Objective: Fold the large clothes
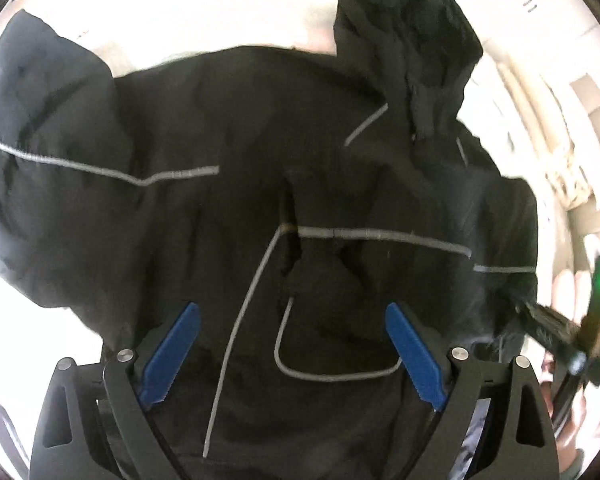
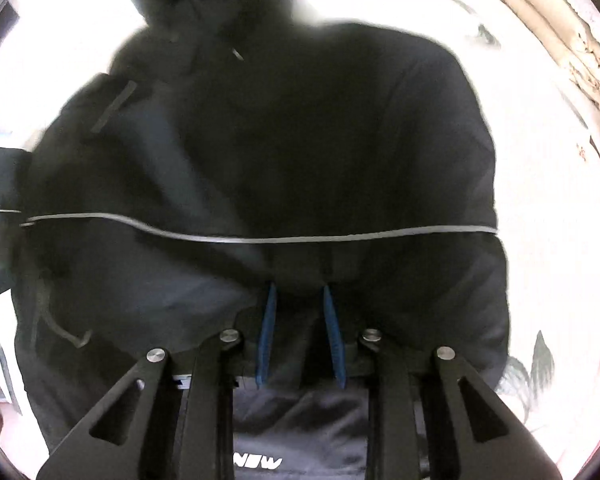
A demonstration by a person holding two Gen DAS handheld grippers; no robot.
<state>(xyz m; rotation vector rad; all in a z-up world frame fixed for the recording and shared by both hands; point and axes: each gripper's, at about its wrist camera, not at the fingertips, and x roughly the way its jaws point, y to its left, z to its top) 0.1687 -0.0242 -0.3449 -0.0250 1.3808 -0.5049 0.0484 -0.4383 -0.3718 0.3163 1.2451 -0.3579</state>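
A large black hooded jacket with thin grey reflective piping lies spread on a white surface. Its hood points to the far side. My left gripper is open, its blue pads wide apart above the jacket's front, holding nothing. In the left wrist view my right gripper shows at the jacket's right edge. In the right wrist view the jacket fills the frame and my right gripper is shut on a bunched fold of its fabric between the blue pads.
The white bed surface surrounds the jacket and bears a faint leaf print at the right. Beige folded bedding lies at the far right edge.
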